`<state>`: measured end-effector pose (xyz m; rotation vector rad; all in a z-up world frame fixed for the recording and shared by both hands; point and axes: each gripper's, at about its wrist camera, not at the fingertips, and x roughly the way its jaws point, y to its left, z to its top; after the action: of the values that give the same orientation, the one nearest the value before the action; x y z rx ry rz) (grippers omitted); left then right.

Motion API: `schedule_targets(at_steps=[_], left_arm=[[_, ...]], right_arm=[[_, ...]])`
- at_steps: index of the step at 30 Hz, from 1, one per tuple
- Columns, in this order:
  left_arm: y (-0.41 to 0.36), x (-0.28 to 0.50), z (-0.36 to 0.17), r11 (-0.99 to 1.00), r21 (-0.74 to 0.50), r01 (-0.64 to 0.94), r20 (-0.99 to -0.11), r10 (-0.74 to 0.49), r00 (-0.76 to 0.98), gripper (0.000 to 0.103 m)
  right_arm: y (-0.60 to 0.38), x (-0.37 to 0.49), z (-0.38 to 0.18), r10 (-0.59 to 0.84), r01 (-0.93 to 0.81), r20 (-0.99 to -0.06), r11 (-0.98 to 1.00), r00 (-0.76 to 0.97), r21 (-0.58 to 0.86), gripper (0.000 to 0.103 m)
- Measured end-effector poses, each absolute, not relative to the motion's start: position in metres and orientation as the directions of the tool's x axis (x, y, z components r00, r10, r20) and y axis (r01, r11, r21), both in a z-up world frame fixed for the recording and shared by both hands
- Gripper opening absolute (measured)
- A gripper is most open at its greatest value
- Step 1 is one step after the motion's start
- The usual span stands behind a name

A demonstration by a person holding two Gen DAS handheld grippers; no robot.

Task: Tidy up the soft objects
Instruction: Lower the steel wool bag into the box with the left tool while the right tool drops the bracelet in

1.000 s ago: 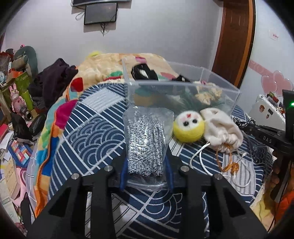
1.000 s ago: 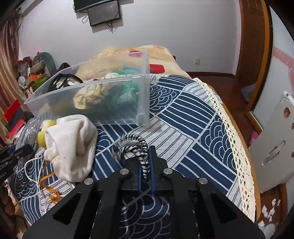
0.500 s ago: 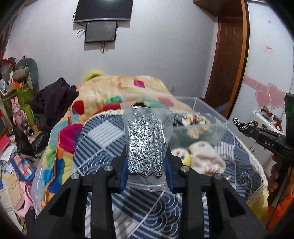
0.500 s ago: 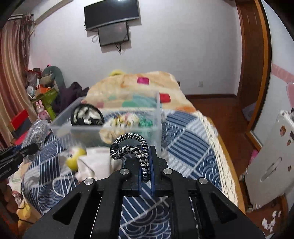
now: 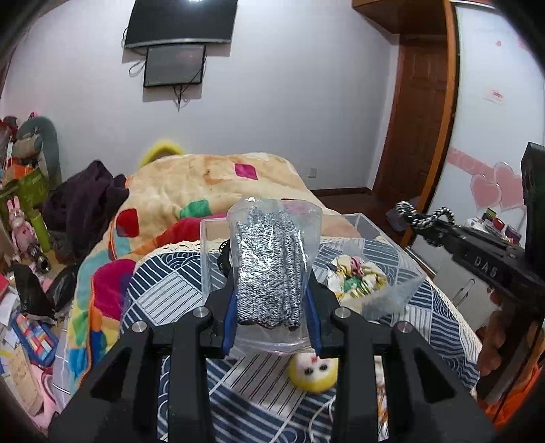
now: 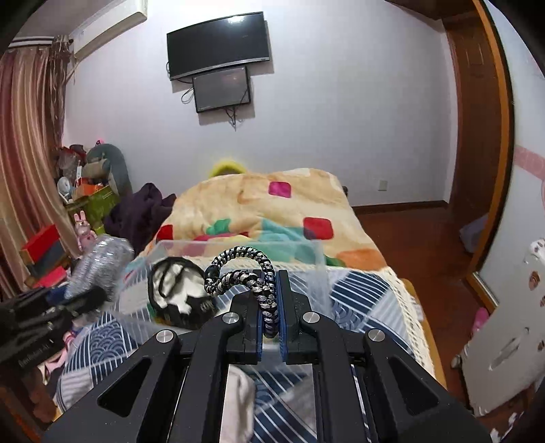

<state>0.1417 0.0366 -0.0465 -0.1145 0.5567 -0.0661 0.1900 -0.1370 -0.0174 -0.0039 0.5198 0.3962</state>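
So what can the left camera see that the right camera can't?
Only the left wrist view shows the yellow plush ball with a face lying on the bedspread, and the floral fabric bundle inside the clear bin. Only the right wrist view shows the curtains and the black and white pouch in the bin. Both show the wall TV, the left hand-held gripper holding the bag of speckled cord, and the braided rope in the right hand-held gripper.

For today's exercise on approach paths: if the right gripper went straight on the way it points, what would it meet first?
Probably the clear plastic storage bin: the right gripper, shut on the black-and-white braided cord, points over its near rim, though depth is unclear.
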Motion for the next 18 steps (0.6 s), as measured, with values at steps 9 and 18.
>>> schedule_targets(at_steps=[9,18], left_arm=[[0.035,0.189,-0.061,0.992,-0.121,0.039,-0.597,-0.105,0.796,0.034],[0.029,0.21,-0.082,0.997,-0.074,0.026,-0.656,-0.068,0.752,0.034]], right_arm=[[-0.099,0.225,-0.037,0.385,-0.425,-0.581,0.902,0.717,0.074,0.006],[-0.077,0.249,-0.062,0.349,-0.474,-0.718,0.88,0.602,0.031,0.006]])
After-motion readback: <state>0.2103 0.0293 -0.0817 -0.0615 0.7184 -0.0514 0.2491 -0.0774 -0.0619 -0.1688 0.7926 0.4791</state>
